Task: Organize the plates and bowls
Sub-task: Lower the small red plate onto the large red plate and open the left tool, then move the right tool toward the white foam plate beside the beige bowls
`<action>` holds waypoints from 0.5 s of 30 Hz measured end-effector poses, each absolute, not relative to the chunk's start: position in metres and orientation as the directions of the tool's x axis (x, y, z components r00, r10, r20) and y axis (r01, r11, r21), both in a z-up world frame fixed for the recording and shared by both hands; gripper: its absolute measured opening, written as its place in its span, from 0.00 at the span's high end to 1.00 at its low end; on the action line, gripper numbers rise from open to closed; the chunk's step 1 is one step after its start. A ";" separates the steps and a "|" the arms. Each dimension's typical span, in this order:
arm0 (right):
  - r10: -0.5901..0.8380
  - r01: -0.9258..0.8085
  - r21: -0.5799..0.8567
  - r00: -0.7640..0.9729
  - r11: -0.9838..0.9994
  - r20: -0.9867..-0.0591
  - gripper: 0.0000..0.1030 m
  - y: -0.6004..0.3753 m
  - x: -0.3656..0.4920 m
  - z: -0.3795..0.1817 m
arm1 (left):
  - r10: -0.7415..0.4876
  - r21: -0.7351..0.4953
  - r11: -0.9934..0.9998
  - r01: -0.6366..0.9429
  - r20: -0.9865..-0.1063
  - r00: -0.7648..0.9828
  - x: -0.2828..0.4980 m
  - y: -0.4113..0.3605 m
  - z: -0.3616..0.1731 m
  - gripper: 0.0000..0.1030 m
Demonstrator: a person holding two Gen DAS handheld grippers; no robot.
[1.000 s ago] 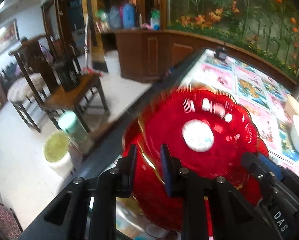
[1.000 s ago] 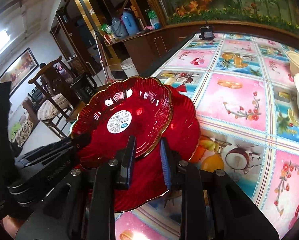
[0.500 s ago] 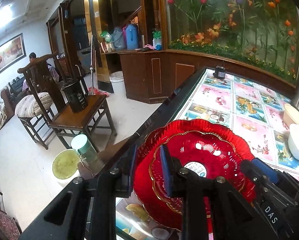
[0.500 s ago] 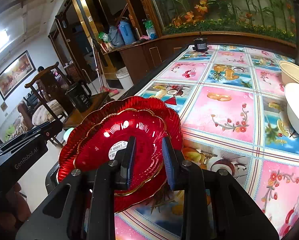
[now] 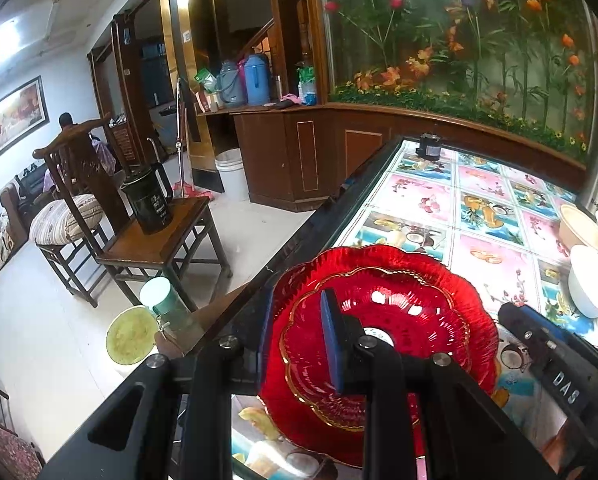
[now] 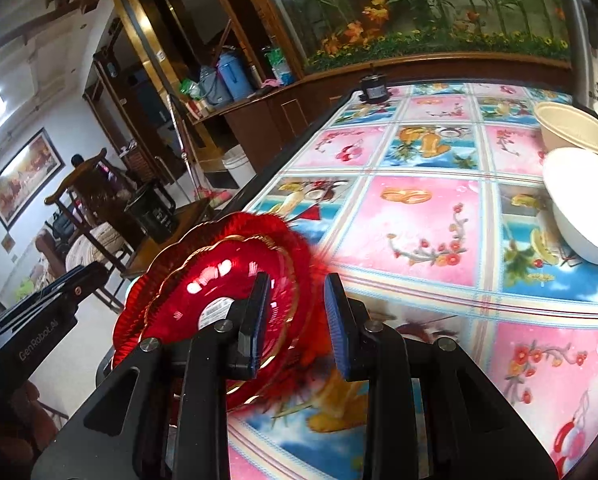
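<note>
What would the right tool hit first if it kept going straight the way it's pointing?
Probably the red plates, stacked at the table edge: the right tool stands open with their near rim about between its fingers, though depth is unclear.

Red plates point(image 5: 411, 312): glossy, ribbed, glass-like, gilt rims. Beside them, tablecloth point(image 6: 431, 208): smooth printed sheen. Bowls point(image 6: 583, 204) beyond: matt white. Left gripper point(image 5: 295, 340) pads: blue, finely ribbed; arms matt black.

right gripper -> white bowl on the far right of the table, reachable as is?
Probably yes. The right gripper is open with nothing between its jaws, and bare tablecloth lies between it and the white bowl. The red plates sit off to its left.
</note>
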State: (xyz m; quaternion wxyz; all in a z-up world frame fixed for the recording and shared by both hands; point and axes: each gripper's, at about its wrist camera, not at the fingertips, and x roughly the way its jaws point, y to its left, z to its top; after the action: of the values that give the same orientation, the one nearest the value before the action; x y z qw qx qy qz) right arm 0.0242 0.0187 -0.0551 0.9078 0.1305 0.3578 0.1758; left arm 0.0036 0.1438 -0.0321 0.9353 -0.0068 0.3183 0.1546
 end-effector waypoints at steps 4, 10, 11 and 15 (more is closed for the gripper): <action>0.396 -0.190 0.379 0.697 0.906 -0.598 0.73 -0.002 0.026 -0.052 | 0.282 0.097 0.955 -0.282 -0.595 0.753 0.004 0.133 -0.030 0.77; 0.364 -0.128 0.403 0.721 0.906 -0.590 0.73 -0.043 0.028 -0.047 | 0.269 0.120 0.962 -0.247 -0.590 0.761 0.007 0.109 -0.025 0.76; 0.359 -0.115 0.411 0.725 0.904 -0.587 0.73 -0.053 0.028 -0.046 | 0.267 0.126 0.963 -0.239 -0.590 0.762 0.007 0.105 -0.025 0.76; 0.344 -0.057 0.458 0.744 0.887 -0.573 0.60 -0.095 0.027 -0.043 | 0.240 0.143 0.971 -0.193 -0.598 0.765 0.012 0.080 -0.023 0.76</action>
State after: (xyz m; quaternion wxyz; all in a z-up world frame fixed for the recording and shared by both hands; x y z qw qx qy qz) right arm 0.0269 -0.0949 -0.0429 0.9097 0.2104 0.3407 0.1101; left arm 0.0120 0.0798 -0.0235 0.9387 0.0364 0.3230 0.1152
